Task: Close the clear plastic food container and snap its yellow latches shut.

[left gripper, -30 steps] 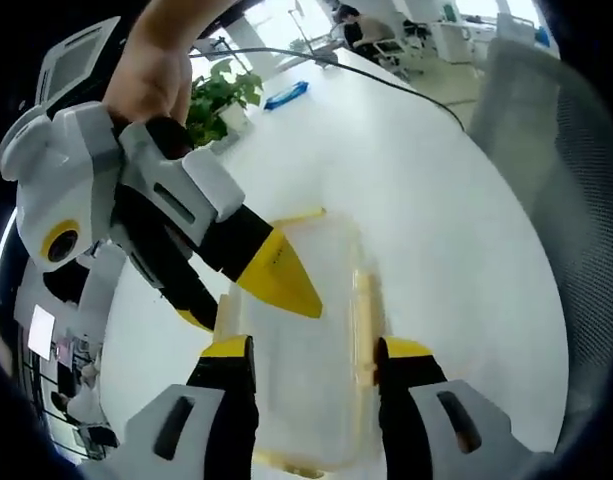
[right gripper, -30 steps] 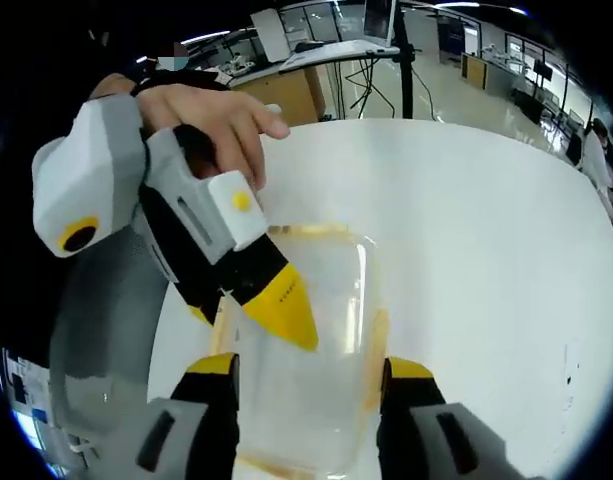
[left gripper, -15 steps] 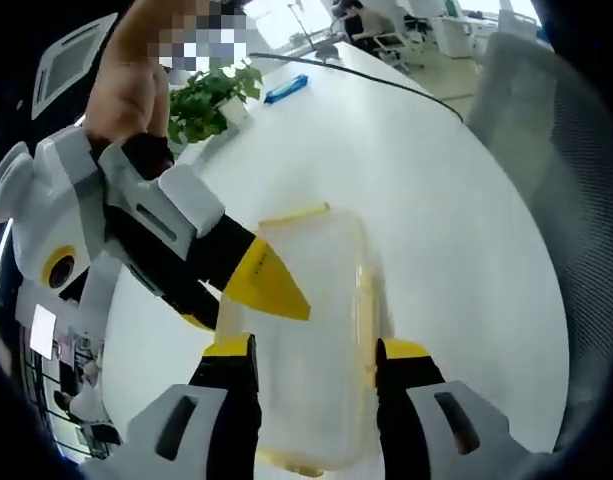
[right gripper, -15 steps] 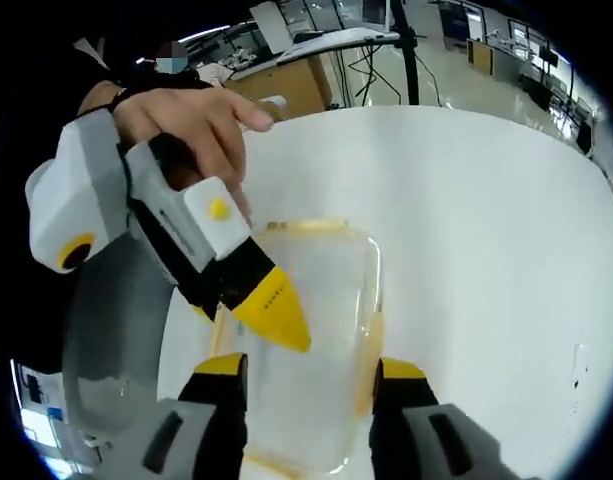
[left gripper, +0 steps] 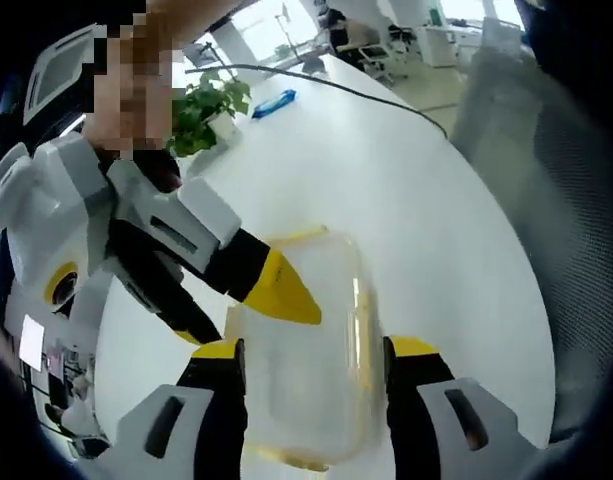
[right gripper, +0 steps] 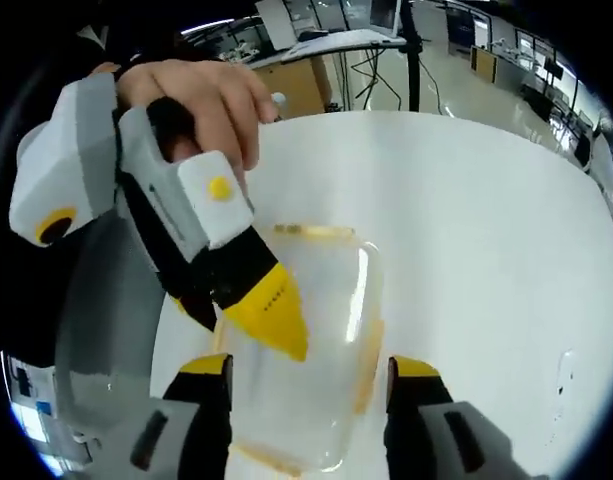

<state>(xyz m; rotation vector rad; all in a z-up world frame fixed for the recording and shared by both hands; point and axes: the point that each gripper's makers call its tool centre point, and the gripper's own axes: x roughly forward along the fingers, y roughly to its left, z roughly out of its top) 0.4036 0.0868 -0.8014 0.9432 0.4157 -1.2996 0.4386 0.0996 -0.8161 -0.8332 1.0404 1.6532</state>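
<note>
The clear plastic container [left gripper: 311, 390] lies on the white table [left gripper: 406, 190] with its lid on. Yellow latches show at its far end [left gripper: 298, 238] and along its right side [left gripper: 357, 335]. My left gripper [left gripper: 316, 350] is open, its jaws straddling the near end of the box. The right gripper [left gripper: 241, 318] comes in from the left, open, one yellow tip over the lid and the other beside the box. In the right gripper view the container [right gripper: 316, 380] sits between the open jaws of my right gripper [right gripper: 308, 365], and the left gripper [right gripper: 231, 315] reaches over its lid.
A potted plant [left gripper: 211, 100], a blue object [left gripper: 276, 98] and a black cable [left gripper: 376, 82] lie on the far part of the table. A mesh chair back [left gripper: 561, 210] stands at the right. A hand [right gripper: 201, 95] holds the left gripper; desks and a tripod [right gripper: 401, 50] stand behind.
Both views have shifted a little with the hands. The two grippers stay open over the container, and the box has not moved on the table.
</note>
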